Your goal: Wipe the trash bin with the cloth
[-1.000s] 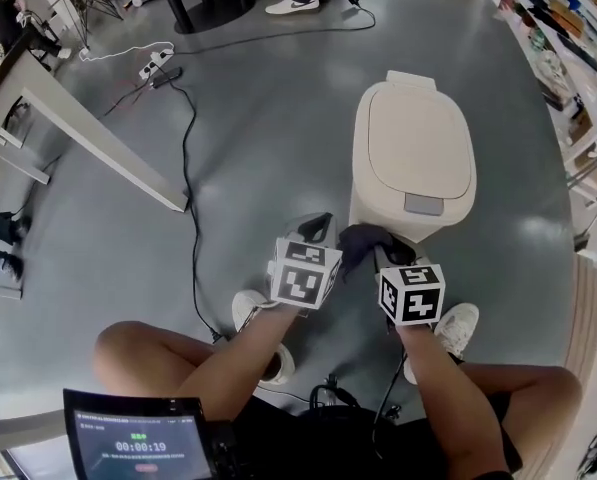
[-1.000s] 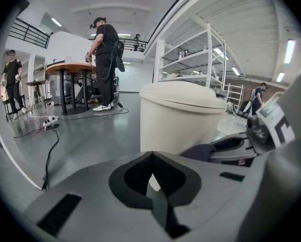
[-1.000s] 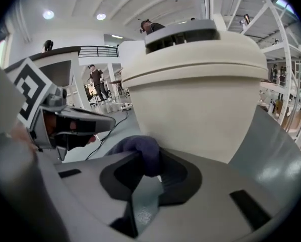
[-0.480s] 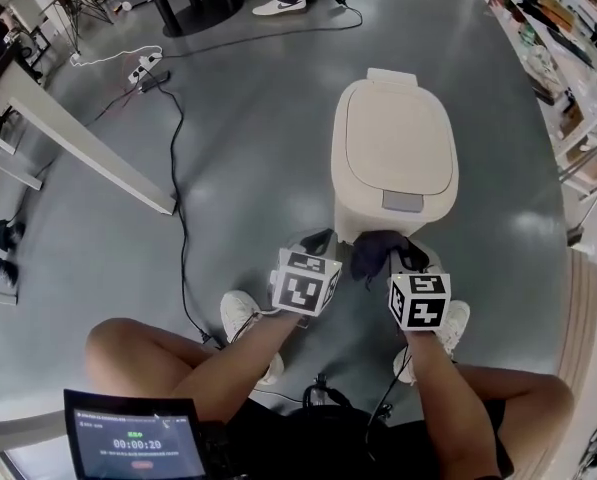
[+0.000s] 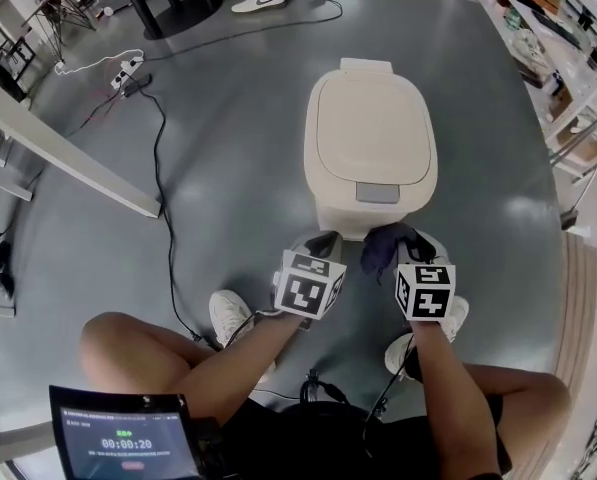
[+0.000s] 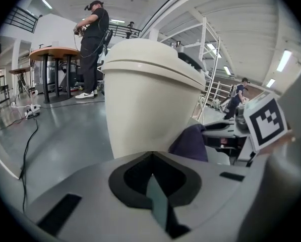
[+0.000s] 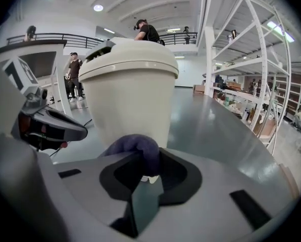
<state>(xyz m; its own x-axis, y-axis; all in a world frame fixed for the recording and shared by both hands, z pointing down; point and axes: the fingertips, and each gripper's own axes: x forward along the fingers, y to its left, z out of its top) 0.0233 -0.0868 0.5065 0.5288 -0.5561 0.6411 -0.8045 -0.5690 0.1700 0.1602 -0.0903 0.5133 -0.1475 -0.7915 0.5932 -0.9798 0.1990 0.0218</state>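
Counted one trash bin (image 5: 370,138), cream, lid down, standing on the grey floor (image 5: 228,168) just beyond the grippers. Counted one cloth (image 5: 381,248), dark purple, and two grippers.

Held the cloth bunched in the right gripper (image 5: 406,251), jaws clamped on a fold of it, low by the near front wall of the bin and right of centre. Could not tell whether cloth and wall touched.

Held the left gripper (image 5: 316,246) closed on nothing, just left of the cloth, pointed at the same wall.

Judged the step as bringing cloth to bin, with the wiping at most barely begun. Probably needed next: pressing the cloth flat to the wall and sweeping across, perhaps bracing the bin with the left gripper against sliding on the smooth floor.
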